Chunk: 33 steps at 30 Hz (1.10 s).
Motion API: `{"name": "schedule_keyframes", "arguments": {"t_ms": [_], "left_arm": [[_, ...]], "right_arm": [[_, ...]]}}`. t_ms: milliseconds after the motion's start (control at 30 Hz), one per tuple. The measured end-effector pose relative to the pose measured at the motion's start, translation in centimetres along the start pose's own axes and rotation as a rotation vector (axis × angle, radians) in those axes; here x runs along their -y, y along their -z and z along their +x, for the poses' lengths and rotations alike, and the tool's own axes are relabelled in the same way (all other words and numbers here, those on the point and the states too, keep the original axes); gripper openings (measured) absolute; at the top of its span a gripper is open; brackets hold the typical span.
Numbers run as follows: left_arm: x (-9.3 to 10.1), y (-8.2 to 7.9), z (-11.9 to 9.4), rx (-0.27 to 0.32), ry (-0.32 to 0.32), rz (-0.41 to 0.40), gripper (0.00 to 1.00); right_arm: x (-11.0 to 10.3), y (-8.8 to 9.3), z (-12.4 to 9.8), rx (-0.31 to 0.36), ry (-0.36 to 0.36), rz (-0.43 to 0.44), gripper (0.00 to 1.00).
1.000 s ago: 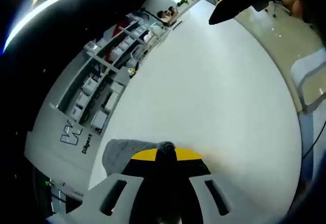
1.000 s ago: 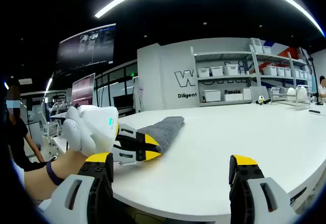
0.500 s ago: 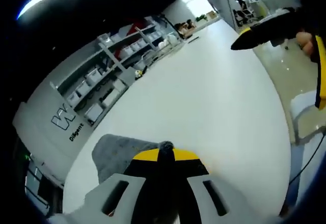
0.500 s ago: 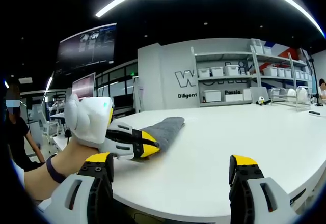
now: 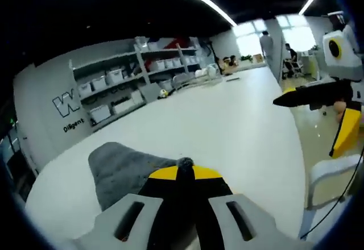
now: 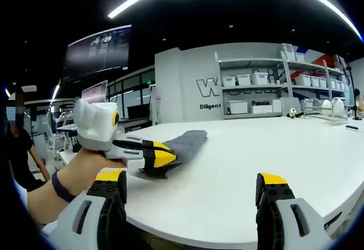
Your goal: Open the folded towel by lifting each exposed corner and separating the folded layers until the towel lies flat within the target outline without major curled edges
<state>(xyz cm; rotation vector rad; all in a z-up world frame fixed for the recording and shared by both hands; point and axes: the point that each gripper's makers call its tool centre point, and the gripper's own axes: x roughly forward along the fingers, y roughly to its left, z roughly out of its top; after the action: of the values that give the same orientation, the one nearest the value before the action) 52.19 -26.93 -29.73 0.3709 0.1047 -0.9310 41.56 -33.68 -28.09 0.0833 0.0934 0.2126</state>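
A folded grey towel (image 6: 186,142) lies on the white table (image 6: 256,153), left of middle in the right gripper view. My left gripper (image 6: 162,158), held in a person's hand (image 6: 85,162), is shut on the towel's near edge, which is raised slightly off the table. In the left gripper view the shut yellow-tipped left gripper (image 5: 185,172) pinches a small tuft of the towel (image 5: 122,165), which spreads out to the left behind it. My right gripper (image 6: 191,183) hovers at the table's near edge, open and holding nothing. It also shows as the right gripper (image 5: 310,94) at the far right.
Shelves with white bins (image 6: 256,79) stand against the lettered wall behind the table. Screens (image 6: 96,48) hang at the left, with a person (image 6: 14,142) below them. A white chair (image 5: 333,176) stands off the table's right edge. Bare tabletop (image 5: 227,119) stretches beyond the towel.
My left gripper has rolled level and lifted a little, still shut on the towel's edge, so its whole view turned. The right gripper has stayed put and open.
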Motion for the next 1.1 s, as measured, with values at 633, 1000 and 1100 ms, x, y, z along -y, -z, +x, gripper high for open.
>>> {"name": "schedule_keyframes", "arguments": {"t_ms": [633, 1000, 1100], "left_arm": [[-2.0, -1.7, -1.4, 0.185, 0.051, -0.326, 0.04], [-3.1, -2.7, -2.0, 0.252, 0.035, -0.396, 0.04], [-3.5, -2.8, -2.2, 0.268, 0.031, -0.416, 0.04]], "right_arm": [[0.1, 0.2, 0.0, -0.005, 0.001, 0.002, 0.96], [0.0, 0.2, 0.0, -0.007, 0.002, 0.001, 0.96], [0.0, 0.2, 0.0, -0.008, 0.001, 0.000, 0.96]]}}
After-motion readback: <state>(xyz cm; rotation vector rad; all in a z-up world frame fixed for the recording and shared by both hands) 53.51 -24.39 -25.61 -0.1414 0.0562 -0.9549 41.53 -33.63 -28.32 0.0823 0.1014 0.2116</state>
